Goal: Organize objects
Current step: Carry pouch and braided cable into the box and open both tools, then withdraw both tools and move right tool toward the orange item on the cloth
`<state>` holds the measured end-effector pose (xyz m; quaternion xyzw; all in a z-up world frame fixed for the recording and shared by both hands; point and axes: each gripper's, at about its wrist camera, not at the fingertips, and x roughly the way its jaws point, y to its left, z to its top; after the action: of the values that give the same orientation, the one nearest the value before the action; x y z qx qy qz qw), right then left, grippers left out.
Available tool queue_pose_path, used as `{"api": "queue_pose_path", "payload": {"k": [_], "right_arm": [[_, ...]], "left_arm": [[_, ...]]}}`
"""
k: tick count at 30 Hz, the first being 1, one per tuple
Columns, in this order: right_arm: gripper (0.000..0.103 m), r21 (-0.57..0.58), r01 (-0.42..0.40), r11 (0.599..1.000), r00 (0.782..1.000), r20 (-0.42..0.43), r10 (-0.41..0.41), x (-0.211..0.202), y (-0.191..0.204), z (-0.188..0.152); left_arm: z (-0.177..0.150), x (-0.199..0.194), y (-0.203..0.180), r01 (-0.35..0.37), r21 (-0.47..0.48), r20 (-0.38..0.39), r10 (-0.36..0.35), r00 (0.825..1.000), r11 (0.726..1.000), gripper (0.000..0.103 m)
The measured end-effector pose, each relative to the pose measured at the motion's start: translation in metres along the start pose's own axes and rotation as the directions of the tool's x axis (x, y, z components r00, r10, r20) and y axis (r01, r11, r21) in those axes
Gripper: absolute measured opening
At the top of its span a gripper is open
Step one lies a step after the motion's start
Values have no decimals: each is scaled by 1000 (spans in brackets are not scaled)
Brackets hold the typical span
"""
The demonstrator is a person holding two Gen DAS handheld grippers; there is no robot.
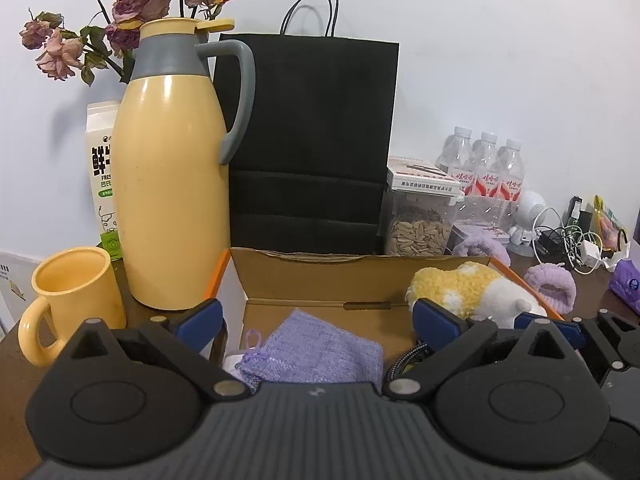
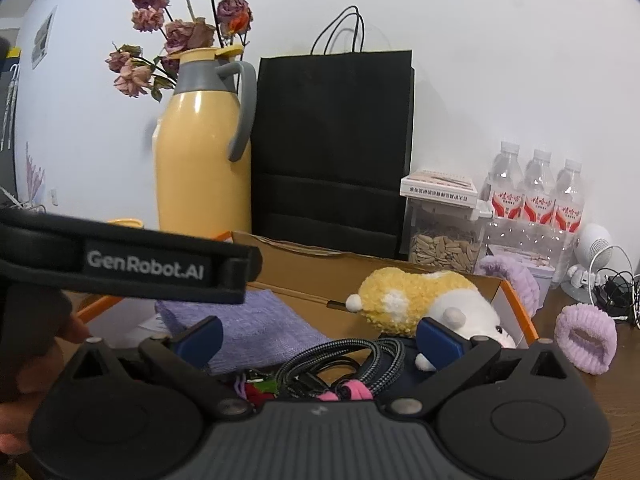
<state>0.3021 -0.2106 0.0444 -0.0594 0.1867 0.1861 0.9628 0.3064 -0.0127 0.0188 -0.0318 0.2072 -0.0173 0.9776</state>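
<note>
An open cardboard box (image 1: 304, 276) (image 2: 312, 276) with orange edges sits in front of both grippers. Inside lie a purple knit pouch (image 1: 316, 354) (image 2: 256, 320), a yellow and white plush toy (image 1: 468, 288) (image 2: 420, 300) and a coiled braided cable (image 2: 340, 360). My left gripper (image 1: 318, 318) hangs open over the box's near left part, above the pouch, with nothing between its pads. My right gripper (image 2: 320, 338) is open too, over the cable, its right fingertip (image 2: 440, 338) close to the plush. One purple fluffy band (image 1: 550, 284) (image 2: 586, 338) lies on the table right of the box.
Behind the box stand a yellow thermos jug (image 1: 172, 200), a black paper bag (image 1: 312, 140), a seed jar (image 1: 416, 228) and water bottles (image 1: 484, 168). A yellow mug (image 1: 72, 284) is at the left. Chargers and cords (image 1: 568, 240) clutter the far right.
</note>
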Motion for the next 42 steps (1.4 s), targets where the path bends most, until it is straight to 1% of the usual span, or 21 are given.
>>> {"api": "queue_pose_path", "payload": {"k": [12, 21, 25, 31, 34, 37, 42], "right_arm": [[103, -11, 22, 1000, 999, 25, -22, -37, -3, -3], [103, -18, 50, 999, 998, 46, -49, -75, -4, -18], [103, -16, 70, 997, 996, 51, -69, -92, -5, -32], [103, -3, 82, 997, 997, 11, -82, -112, -6, -57], [103, 7, 88, 996, 996, -10, -88, -124, -6, -69], [103, 21, 85, 996, 995, -44, -84, -134, -8, -81], [103, 18, 90, 996, 991, -104, -88, -142, -5, -96]], "left_arm": [[-7, -38, 8, -10, -23, 52, 12, 999, 1000, 103], [-26, -62, 13, -23, -19, 23, 23, 999, 1000, 103], [-43, -73, 17, -38, -10, -1, 38, 999, 999, 103], [-66, -91, 26, -63, -17, -39, 63, 997, 998, 103], [-79, -100, 29, -91, -8, -60, 90, 994, 996, 103], [-90, -111, 33, -99, 9, -72, 99, 992, 995, 103], [-103, -119, 41, -107, -6, -115, 106, 988, 994, 103]]}}
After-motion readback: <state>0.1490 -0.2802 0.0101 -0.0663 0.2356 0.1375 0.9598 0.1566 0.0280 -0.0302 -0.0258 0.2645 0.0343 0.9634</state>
